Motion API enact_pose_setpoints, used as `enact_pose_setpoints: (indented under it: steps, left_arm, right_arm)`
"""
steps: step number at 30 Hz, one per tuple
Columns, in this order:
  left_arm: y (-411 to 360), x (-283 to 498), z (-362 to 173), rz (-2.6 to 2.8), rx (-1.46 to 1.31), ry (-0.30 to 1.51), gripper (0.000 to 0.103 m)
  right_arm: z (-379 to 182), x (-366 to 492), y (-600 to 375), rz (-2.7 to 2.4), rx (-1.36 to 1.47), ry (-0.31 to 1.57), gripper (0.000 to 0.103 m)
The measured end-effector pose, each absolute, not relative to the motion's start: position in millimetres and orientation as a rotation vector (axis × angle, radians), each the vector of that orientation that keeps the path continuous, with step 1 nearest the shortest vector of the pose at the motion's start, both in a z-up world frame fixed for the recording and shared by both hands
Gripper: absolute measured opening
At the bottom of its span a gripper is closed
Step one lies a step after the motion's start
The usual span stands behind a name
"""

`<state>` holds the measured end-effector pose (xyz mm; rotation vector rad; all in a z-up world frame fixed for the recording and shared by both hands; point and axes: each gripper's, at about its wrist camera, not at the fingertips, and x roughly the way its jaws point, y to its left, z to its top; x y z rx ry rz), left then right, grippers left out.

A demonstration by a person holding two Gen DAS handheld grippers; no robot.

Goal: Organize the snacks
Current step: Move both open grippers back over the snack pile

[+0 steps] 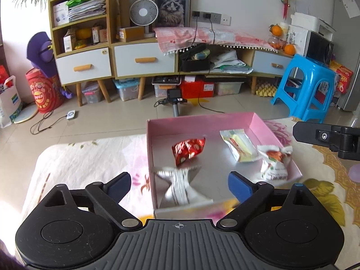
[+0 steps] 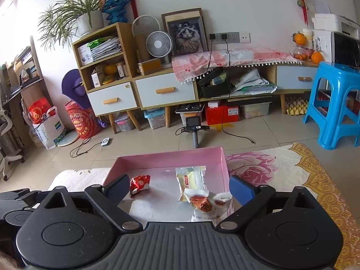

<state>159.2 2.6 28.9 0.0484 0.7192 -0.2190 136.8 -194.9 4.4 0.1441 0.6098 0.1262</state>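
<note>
A shallow pink box with a silvery floor sat on a flowered cloth spread over the table, and four wrapped snacks lay inside it. In the left wrist view, the left gripper hung over the near edge of the box with its jaws spread wide and nothing between the pads; a blurred silver-and-white packet lay on the box floor just below and between them, touching neither. Farther in lay a red packet, and toward the right wall a yellow-and-white packet with a white packet bearing a red-brown picture just beside it, the two touching or slightly overlapping. The right gripper also stood wide, holding nothing, above the near right part of the box, with the white packet close below it. Behind the table, on the tiled floor, stood a small camera on a stand and a blue plastic stool.
</note>
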Motion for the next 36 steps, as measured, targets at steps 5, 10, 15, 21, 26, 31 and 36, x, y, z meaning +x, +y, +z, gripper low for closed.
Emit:
enact_pose_setpoints:
  steps: [5,10,15,21,26,31,36]
  left_arm:
    - [12.0,133.8,28.8,-0.208,0.043,0.743,0.097]
    - [25.3,110.3,24.6,-0.176,0.019,0.804,0.097]
    - [40.6,87.3,16.8,-0.148,-0.006,0.840,0.097]
    - [51.1,66.6,9.8,-0.154,-0.012,0.842,0.097]
    - [58.5,49.8,1.2,-0.169,-0.009,0.850,0.097]
    - [66.5,38.3,-7.9,-0.164,0.010,0.852,0.097]
    - [74.6,31.0,-16.1,-0.161,0.004,0.860,0.097]
  right_arm:
    - [7.5,116.0,-186.6,0.139,0.088,0.623,0.090]
    - [9.1,94.3,-182.3,0.159,0.060,0.644,0.091]
    - [5.4,75.5,-178.7,0.173,0.050,0.661,0.092]
    - [-5.4,56.4,-172.9,0.173,0.023,0.681,0.092]
    - [-19.4,40.3,-171.3,0.156,0.009,0.700,0.092]
    - [-32.0,30.7,-170.9,0.150,-0.021,0.708,0.092]
    - [-43.2,18.0,-168.6,0.171,-0.069,0.722,0.092]
